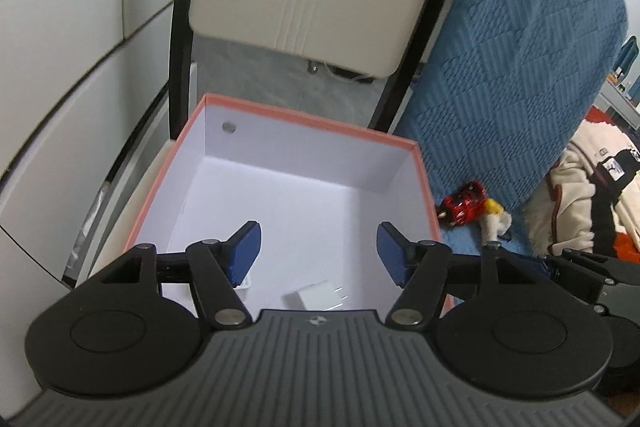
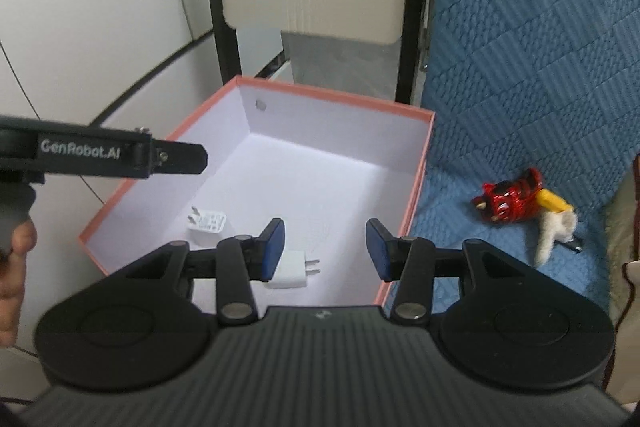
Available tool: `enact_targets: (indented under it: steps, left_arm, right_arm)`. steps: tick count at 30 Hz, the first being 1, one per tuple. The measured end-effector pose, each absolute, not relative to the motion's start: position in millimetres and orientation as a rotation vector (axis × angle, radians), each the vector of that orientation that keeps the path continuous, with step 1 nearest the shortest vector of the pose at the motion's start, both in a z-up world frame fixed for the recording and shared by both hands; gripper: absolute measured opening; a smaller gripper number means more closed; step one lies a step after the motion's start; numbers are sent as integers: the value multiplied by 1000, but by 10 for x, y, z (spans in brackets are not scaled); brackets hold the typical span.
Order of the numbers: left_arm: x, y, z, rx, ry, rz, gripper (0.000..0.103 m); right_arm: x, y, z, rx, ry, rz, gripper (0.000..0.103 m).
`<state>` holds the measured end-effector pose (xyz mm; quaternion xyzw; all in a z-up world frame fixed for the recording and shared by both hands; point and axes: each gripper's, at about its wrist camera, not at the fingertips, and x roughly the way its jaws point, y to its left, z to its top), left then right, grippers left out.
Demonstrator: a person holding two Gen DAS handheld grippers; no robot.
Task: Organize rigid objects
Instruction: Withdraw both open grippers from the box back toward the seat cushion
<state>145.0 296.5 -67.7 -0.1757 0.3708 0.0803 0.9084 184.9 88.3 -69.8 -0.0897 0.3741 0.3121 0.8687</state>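
Right wrist view: two white plastic plug adapters (image 2: pixel 294 269) (image 2: pixel 206 225) lie inside the pink-rimmed white cardboard box (image 2: pixel 352 98). Right gripper (image 2: pixel 326 249) and left gripper (image 1: pixel 319 253) hover above it, jaws apart, empty. A red toy car (image 2: pixel 510 197) rests on the blue quilt (image 2: pixel 540 67).

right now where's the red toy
The red toy lies outside the box, on the blue quilt to the box's right in both wrist views, touching a yellow piece and a white fluffy bit.
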Motion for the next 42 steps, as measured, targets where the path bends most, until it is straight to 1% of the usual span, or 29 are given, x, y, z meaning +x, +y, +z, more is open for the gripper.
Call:
enact_targets:
  steps: [9,16,22,30,42]
  left_arm:
    - [1174,2628,-239,-349,683,176,69]
    - [954,2258,-32,-351,645,169,69]
    - [826,1870,26,-353,615,129,69]
    - [752,1340,70,-324,601,88,69]
    - [848,592,-113,-295,623,46,69]
  right_arm:
    - [1656,510,-397,-152,708,633,48]
    - [1517,166,-163,-134,656,627,48]
    - [1442,-212,-66,-101,644,605,48]
    - [1366,-686,-110,-78,643,573,48]
    - [1234,-1384,-306,-82,657,545,48]
